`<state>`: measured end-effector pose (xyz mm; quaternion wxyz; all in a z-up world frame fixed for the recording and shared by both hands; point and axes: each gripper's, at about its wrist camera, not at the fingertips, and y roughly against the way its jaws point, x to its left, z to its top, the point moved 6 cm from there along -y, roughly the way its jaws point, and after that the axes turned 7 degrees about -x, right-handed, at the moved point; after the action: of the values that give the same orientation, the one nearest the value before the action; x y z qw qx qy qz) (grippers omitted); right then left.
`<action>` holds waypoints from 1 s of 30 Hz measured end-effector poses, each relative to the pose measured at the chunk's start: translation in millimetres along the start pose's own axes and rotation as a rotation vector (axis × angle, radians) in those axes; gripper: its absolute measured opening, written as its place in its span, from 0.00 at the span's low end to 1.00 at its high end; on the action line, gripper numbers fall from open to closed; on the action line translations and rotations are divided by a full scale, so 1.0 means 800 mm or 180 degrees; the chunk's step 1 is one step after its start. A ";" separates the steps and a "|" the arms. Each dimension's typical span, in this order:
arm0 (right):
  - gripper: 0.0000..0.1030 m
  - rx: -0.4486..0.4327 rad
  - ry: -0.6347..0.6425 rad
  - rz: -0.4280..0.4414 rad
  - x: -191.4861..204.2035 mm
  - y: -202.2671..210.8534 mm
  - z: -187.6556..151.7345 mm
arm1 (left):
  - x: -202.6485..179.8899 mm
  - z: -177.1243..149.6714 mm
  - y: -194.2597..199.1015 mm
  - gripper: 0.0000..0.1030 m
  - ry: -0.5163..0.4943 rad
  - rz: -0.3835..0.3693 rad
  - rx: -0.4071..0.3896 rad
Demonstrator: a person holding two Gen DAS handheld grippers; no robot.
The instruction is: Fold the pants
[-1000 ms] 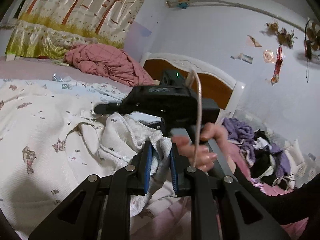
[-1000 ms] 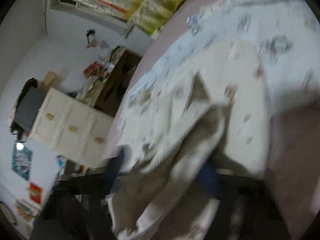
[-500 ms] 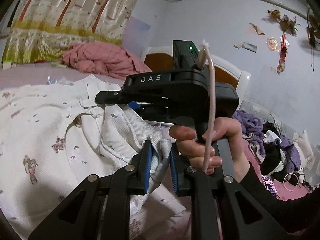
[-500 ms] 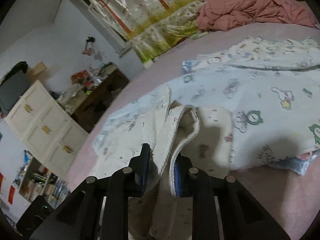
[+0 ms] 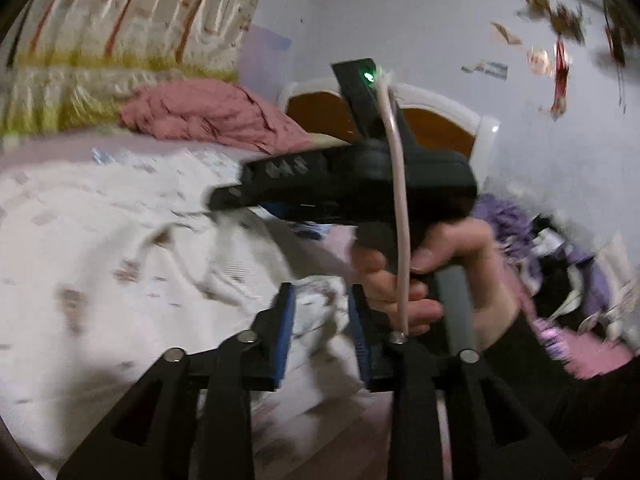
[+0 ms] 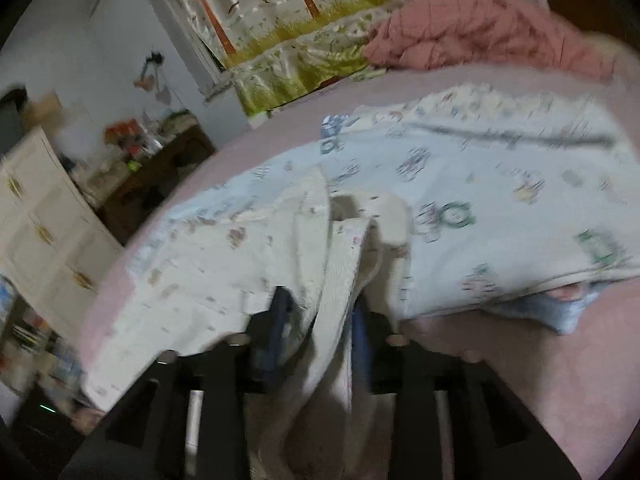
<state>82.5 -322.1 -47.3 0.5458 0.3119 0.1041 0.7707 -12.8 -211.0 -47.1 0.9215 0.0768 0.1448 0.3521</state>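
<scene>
Pants (image 6: pixel 280 248) — cream waffle-knit, small faded prints — lie rumpled on the pink bed (image 6: pixel 520 380). Left gripper (image 5: pixel 322 312): jaws just opened, narrow gap, bunched hem loose between the blue pads. Right gripper (image 6: pixel 320 320): jaws also just opened — ribbed fold hanging between them.

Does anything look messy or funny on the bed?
Yes. The cream printed pants are still bunched and twisted, not flat. One fold stands up between the right gripper fingers, whose jaws have just been opening. The left gripper has loosened around another crumpled bit. A pink quilt sits heaped by the headboard.
</scene>
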 end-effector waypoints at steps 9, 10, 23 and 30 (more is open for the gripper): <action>0.49 -0.0637 0.0340 -0.0207 0.038 0.082 -0.012 | 0.027 0.025 0.107 0.47 -0.0402 0.0934 -0.0345; 0.49 -0.0691 0.0348 -0.0242 0.044 0.087 -0.011 | 0.034 0.028 0.118 0.49 -0.0443 0.1135 -0.0377; 0.48 -0.0221 0.0816 -0.0421 0.066 0.092 -0.086 | 0.155 -0.016 0.212 0.59 0.0071 0.2516 -0.0179; 0.14 -0.0211 0.0662 -0.0213 0.064 0.100 -0.105 | 0.178 -0.048 0.217 0.64 0.0285 0.2640 0.0029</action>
<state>-40.6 -291.3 -54.1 0.5675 0.2083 0.1449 0.7833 -32.6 14.6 -71.6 0.6941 0.1172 0.1431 0.6957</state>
